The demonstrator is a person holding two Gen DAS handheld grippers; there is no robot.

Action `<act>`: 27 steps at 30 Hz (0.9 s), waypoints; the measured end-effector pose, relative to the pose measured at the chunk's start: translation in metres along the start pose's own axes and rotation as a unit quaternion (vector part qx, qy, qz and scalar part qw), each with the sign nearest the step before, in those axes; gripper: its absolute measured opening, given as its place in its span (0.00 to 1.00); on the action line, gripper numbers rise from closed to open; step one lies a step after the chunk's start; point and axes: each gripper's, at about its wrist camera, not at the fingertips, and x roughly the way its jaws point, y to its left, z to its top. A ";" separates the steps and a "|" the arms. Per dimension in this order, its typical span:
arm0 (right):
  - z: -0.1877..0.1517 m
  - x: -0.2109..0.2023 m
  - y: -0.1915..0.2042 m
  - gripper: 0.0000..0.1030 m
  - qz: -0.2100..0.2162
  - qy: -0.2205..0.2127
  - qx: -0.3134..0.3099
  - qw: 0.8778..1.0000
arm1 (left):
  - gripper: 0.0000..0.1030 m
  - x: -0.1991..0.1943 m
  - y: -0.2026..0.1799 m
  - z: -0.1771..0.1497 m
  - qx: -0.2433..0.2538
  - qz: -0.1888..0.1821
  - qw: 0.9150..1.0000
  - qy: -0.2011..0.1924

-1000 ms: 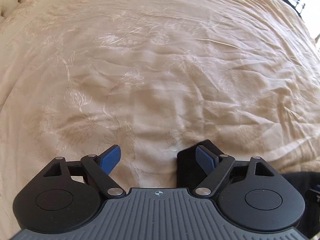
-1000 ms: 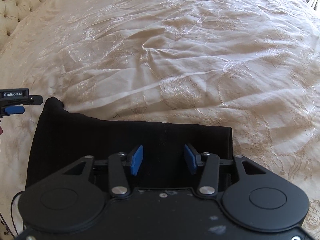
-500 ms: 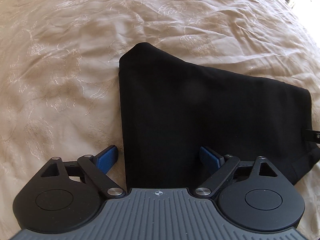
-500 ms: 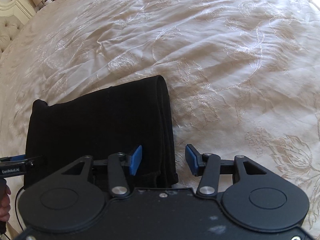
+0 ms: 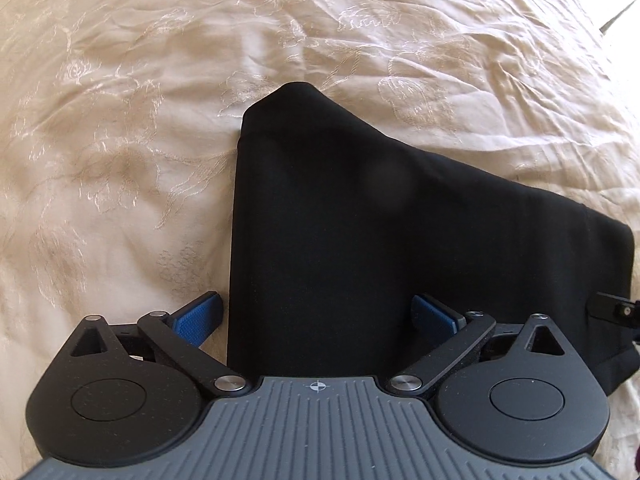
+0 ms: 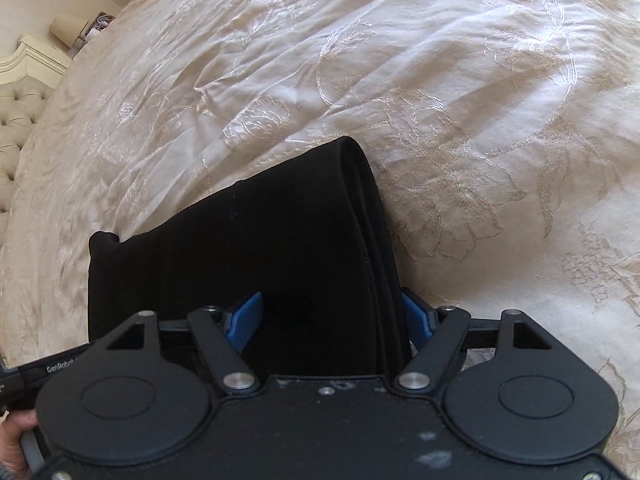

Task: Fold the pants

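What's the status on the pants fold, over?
Left claw open, straddling left edge. Right claw open, straddling right edge. Black pants folded on the bedspread. Nothing in the way.

Left gripper [image 5: 316, 318]: grey ribbed housing with a white crosshair mark, flanked by two black round discs; black linkage arms with silver pivot screws, blue textured pads [image 5: 196, 316]. Right gripper [image 6: 330, 318]: black housing flecked with pale scuffs, same discs, screws, blue pads. Beside its left disc: white "GenRobot" lettering, bare skin of a hand [image 6: 14, 440].
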 end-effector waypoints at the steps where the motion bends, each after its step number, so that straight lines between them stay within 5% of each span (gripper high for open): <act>1: -0.001 -0.001 -0.001 0.76 0.007 0.004 -0.002 1.000 | 0.83 -0.002 0.002 -0.001 -0.005 -0.013 1.000 -0.002; 2: -0.002 -0.002 -0.002 0.76 0.014 0.007 0.001 1.000 | 0.80 -0.005 0.002 -0.003 -0.005 -0.013 1.000 -0.006; 7: -0.011 -0.012 -0.005 0.71 0.035 -0.003 0.024 0.999 | 0.32 -0.021 -0.012 -0.007 0.042 0.025 0.998 -0.031; 10: -0.017 -0.016 0.002 0.66 0.028 -0.016 0.020 0.999 | 0.20 -0.029 -0.015 -0.008 0.062 0.039 0.996 -0.047; 19: -0.034 -0.001 0.058 0.63 0.024 -0.011 0.016 1.000 | 0.17 -0.058 0.053 -0.002 0.055 0.053 0.994 -0.080; 27: -0.050 0.063 0.204 0.62 0.033 0.027 -0.093 0.995 | 0.17 -0.081 0.194 0.005 -0.020 0.089 0.992 -0.083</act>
